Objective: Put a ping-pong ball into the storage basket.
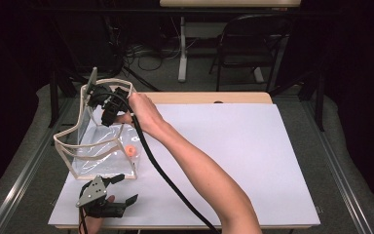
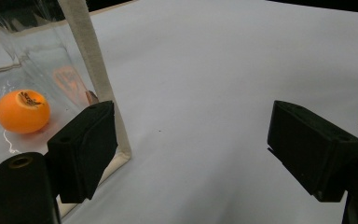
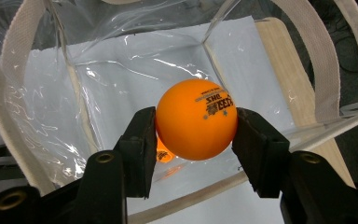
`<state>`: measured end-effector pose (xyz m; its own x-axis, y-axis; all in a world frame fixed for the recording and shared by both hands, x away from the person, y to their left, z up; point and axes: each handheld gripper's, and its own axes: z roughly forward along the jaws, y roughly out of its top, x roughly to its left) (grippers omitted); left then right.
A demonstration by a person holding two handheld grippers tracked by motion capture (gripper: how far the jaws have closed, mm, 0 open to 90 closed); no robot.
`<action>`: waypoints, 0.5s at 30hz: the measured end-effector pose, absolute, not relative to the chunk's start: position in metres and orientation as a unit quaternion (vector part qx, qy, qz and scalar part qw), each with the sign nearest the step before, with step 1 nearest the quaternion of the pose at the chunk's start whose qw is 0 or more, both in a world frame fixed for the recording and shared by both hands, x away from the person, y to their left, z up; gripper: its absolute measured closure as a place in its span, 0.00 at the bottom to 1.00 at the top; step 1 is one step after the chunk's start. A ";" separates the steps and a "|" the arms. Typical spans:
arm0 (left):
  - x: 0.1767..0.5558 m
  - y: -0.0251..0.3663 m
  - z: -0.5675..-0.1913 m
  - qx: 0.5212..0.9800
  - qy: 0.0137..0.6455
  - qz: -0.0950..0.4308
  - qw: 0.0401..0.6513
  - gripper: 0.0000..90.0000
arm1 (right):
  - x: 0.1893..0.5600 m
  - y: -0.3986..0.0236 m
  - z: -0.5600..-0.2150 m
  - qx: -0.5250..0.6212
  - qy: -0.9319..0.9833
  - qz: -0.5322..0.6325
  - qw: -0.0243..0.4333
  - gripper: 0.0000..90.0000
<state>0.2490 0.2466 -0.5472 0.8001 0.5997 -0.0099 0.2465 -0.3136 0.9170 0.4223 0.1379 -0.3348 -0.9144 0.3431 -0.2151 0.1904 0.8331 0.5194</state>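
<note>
ball [image 2: 22,111] in bag [image 1: 85,145], bag on table [image 1: 233,146]

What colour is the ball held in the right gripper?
Orange with dark print; the ball shows best in the right gripper view.

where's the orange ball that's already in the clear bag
In the left gripper view the orange ping-pong ball lies on the floor of the clear plastic bag, far left, behind its cream corner strip.

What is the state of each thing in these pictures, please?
Clear plastic bag with cream fabric trim: upright, top open.
Orange ping-pong ball inside the bag: resting on its floor.
Second orange ping-pong ball: gripped above the open bag.
Right claw: shut on it.
Left claw: open, empty.
</note>
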 end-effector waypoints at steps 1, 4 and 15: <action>0.249 0.247 -0.547 0.793 0.267 0.170 0.521 0.18 | 0.423 0.138 -0.335 0.141 0.946 0.251 0.151 0.56; 0.249 0.247 -0.547 0.793 0.267 0.169 0.521 0.18 | 0.424 0.138 -0.338 0.141 0.947 0.246 0.152 0.56; 0.249 0.247 -0.547 0.793 0.267 0.169 0.522 0.18 | 0.425 0.141 -0.341 0.146 0.946 0.243 0.158 0.44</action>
